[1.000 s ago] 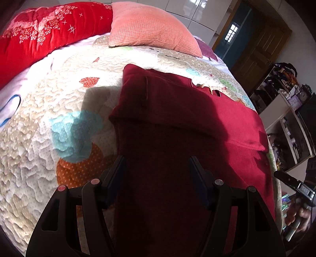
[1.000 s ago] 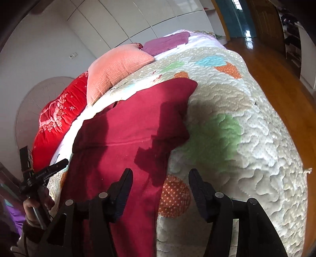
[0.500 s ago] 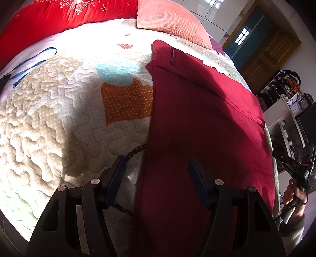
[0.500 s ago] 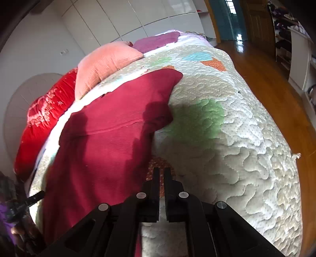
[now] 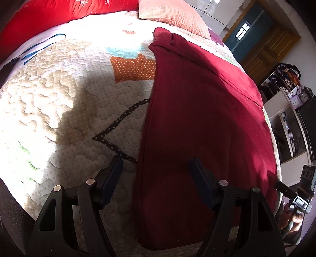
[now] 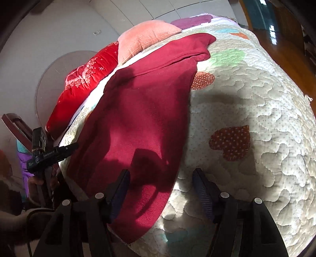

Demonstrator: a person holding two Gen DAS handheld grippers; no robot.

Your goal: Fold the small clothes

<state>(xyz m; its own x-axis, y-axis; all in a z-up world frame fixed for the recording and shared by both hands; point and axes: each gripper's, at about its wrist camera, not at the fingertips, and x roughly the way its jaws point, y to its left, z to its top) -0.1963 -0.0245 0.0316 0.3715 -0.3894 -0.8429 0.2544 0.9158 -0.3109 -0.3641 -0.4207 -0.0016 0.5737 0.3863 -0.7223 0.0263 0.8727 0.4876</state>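
I see the bed's patchwork quilt (image 5: 59, 102) filling both wrist views, cream with orange, teal and green patches and a dotted brown heart; a red bolster (image 5: 49, 13) and a salmon pillow (image 5: 173, 13) lie at its far end, the pillow just beyond the garment's top edge. Spread flat along the quilt is the dark red garment (image 5: 207, 118), a band of it folded over across the far end and its near hem reaching the mattress edge close to both tools. My left gripper (image 5: 156, 168) hangs over the garment's left border, one finger above bare quilt and the other above the red cloth; its jaws are opening, wide apart, gripping nothing. My right gripper (image 6: 161, 181) sits over the opposite border near the hem, left finger above the cloth and right finger above quilt; its jaws are also opening, about half spread, with cloth beneath them but nothing pinched.
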